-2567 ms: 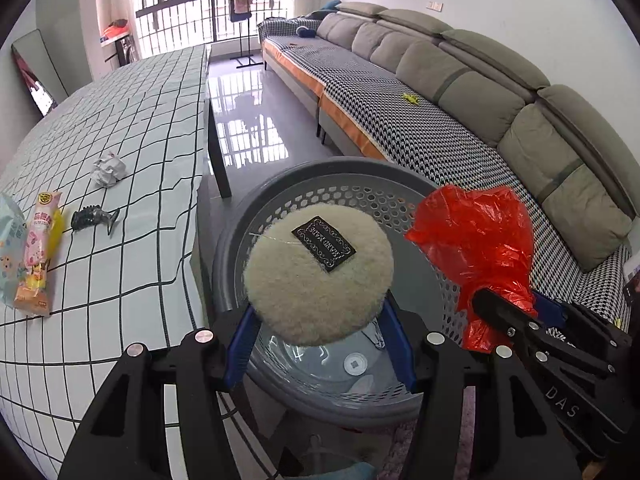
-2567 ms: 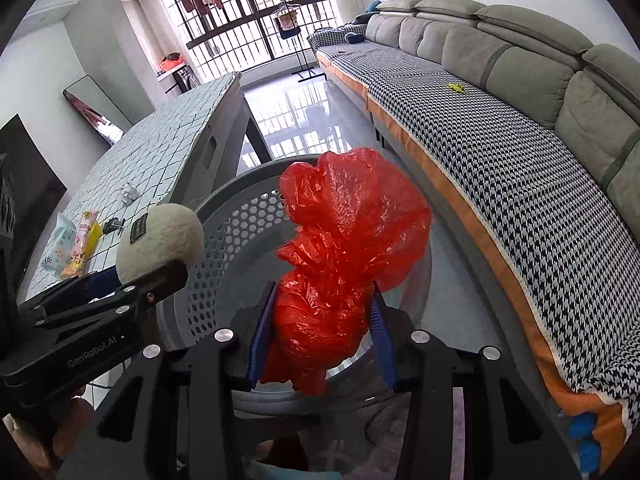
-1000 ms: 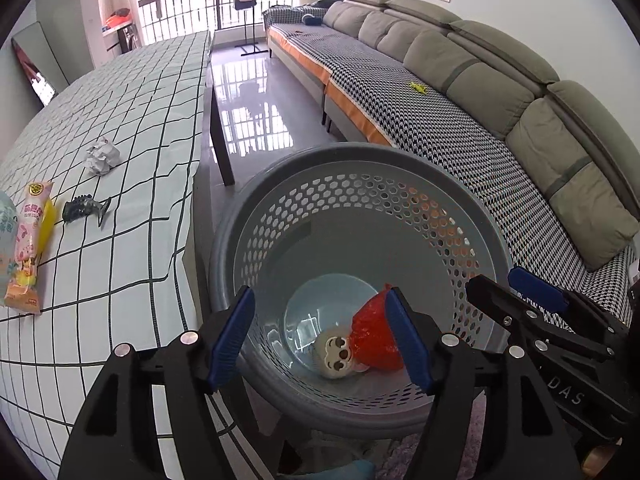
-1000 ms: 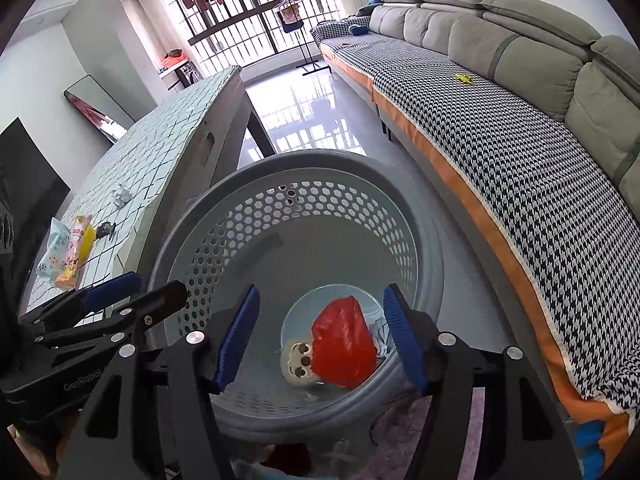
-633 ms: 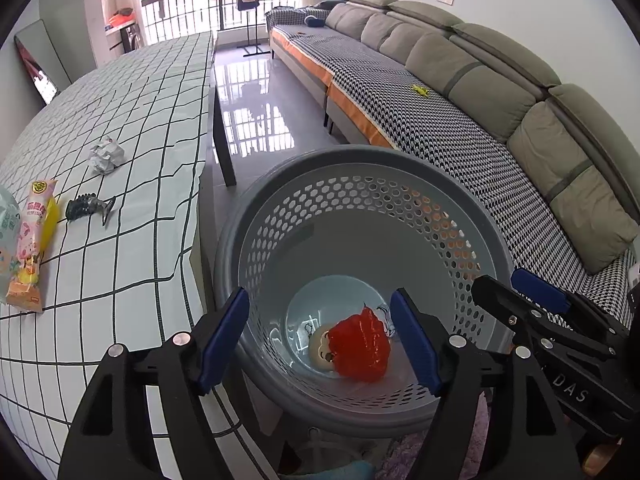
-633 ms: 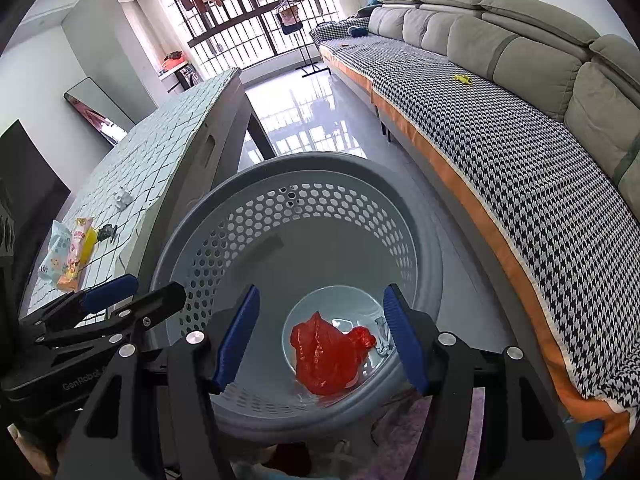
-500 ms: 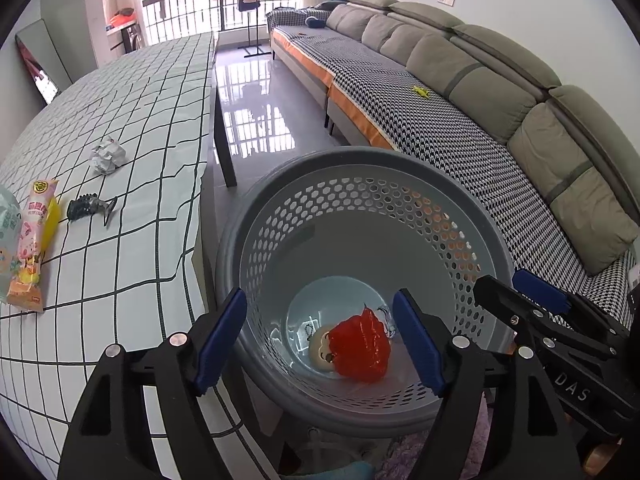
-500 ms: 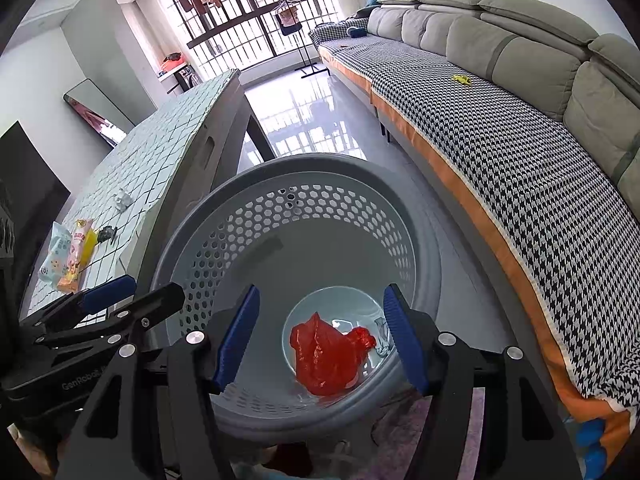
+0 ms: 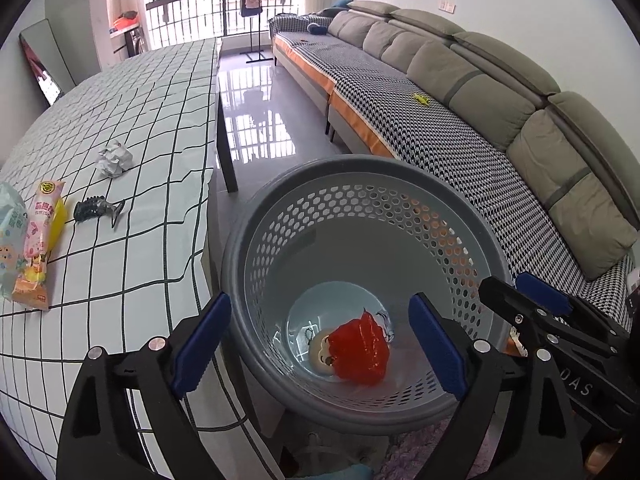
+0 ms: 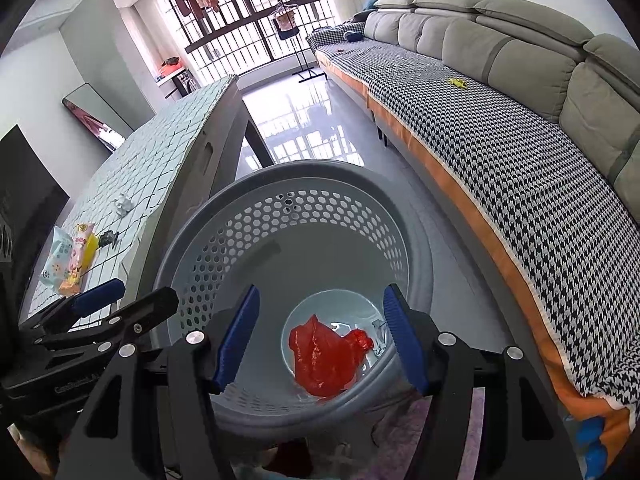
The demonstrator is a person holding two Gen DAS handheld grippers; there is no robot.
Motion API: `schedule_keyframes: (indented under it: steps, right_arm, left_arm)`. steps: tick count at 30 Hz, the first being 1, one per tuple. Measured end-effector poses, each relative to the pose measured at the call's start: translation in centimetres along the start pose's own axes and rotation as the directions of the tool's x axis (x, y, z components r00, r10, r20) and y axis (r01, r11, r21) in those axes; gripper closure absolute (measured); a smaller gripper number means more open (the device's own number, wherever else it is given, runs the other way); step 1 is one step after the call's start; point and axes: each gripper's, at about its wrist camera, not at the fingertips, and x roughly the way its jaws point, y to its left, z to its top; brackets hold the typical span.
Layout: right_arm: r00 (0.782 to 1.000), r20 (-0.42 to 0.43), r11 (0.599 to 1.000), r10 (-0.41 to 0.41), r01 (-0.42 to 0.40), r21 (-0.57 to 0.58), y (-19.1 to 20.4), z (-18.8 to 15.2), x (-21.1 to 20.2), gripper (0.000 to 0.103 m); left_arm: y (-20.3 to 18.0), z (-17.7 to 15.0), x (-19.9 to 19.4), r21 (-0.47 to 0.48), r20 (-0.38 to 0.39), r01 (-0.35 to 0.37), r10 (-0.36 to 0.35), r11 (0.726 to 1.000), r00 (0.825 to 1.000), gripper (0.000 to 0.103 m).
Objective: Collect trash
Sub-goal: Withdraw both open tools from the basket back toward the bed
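You are holding both grippers over the grey basket [image 9: 362, 184]. Your left gripper [image 9: 318, 344] has just been opening and is standing wide, nothing between its jaws; your right gripper [image 10: 320, 344] is gaping empty too. The red bag [image 10: 324, 364] and plush [image 9: 322, 354] are lying at the basket's bottom, touching. Wrappers [image 9: 38, 240] and crumpled paper [image 9: 115, 159] are sitting on the table [image 9: 132, 120].

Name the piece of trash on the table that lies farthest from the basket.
The crumpled white paper ball; the black hair clip and snack packets lie nearer.

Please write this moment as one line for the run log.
left hand-held gripper: open, jaws just widened, empty | right hand-held gripper: open, empty | red bag and round plush: in basket | crumpled paper: on table
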Motion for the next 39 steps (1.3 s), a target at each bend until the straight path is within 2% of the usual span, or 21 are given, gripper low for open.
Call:
schedule_keyframes:
  steps: [17,39]
  right_arm:
    - [1.000,0.024,1.000,-0.008,0.008,-0.012,0.8,-0.3,-1.2,0.041]
    - [0.999,0.048,0.999,-0.006,0.008,-0.042,2.5,-0.8,-2.6,0.041]
  left_arm:
    - [0.8,-0.2,-1.5,-0.009,0.035,0.002,-0.002,1.000,0.999,0.008]
    - [1.8,-0.9,-3.5,-0.023,0.072,0.006,-0.004,1.000,0.997,0.007]
